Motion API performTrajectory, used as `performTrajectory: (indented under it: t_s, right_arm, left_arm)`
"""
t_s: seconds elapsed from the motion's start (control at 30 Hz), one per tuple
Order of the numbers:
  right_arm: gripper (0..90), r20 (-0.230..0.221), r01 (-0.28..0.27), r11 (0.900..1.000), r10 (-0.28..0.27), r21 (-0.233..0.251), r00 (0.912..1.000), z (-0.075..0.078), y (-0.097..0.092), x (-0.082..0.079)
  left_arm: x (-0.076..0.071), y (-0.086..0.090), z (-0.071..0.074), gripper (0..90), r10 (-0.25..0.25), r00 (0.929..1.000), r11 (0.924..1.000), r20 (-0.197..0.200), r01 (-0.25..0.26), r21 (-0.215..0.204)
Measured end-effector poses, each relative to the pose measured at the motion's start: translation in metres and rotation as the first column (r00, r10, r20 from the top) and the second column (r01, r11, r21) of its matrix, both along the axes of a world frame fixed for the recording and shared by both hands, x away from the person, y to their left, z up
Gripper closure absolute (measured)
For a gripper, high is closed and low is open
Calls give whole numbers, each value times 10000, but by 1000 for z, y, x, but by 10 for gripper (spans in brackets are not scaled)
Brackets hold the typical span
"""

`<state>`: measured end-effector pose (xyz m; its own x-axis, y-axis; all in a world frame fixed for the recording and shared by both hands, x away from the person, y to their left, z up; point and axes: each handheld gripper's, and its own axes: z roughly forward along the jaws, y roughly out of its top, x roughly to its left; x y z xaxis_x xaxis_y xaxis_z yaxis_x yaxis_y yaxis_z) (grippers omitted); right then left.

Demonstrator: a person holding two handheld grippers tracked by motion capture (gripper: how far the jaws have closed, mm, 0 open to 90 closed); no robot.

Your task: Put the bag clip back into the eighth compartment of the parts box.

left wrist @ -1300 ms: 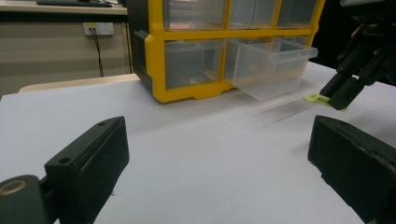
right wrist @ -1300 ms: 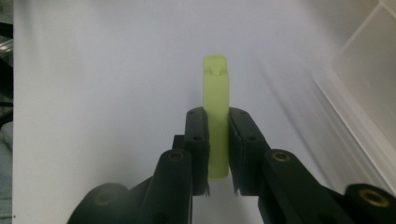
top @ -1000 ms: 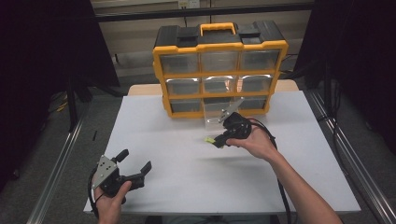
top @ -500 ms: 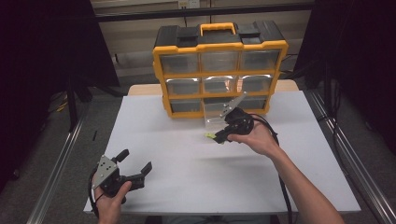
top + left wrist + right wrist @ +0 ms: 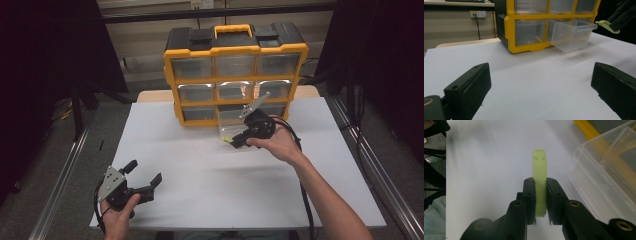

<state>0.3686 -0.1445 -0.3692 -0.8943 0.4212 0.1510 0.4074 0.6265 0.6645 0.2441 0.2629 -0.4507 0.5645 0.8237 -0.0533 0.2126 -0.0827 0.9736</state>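
White table sheet before yellow drawer cabinet: right gripper pinches pale-green clip just beside pulled-out clear drawer, left gripper spread, idle; advise centring clip over drawer before release.

Both forearms bare, no sleeves or gloves visible in the high view. Left hand-held gripper is black with a grey three-cornered plate on top and a black cable looping under the hand; its two jaws are thick matte-black blocks, one with a small round hole. Right hand-held gripper is black too, jaw links pinned with brass-coloured screws, grey plate on top, black cable trailing back along the arm.
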Motion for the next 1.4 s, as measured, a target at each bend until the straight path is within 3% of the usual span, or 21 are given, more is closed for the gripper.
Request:
performTrajectory:
  t_s: [0.57, 1.4]
  right_arm:
    - [788, 262, 251, 9994, -245, -228, 9994, 25, -9, 18]
    - [788, 303, 1081, 9893, -1056, -985, 9940, 37, -12, 50]
  left_arm:
    - [0, 0, 0, 31, -30, 10000, 10000, -72, 29, -74]
    - [0, 0, 0, 36, -71, 9999, 10000, -104, 70, -64]
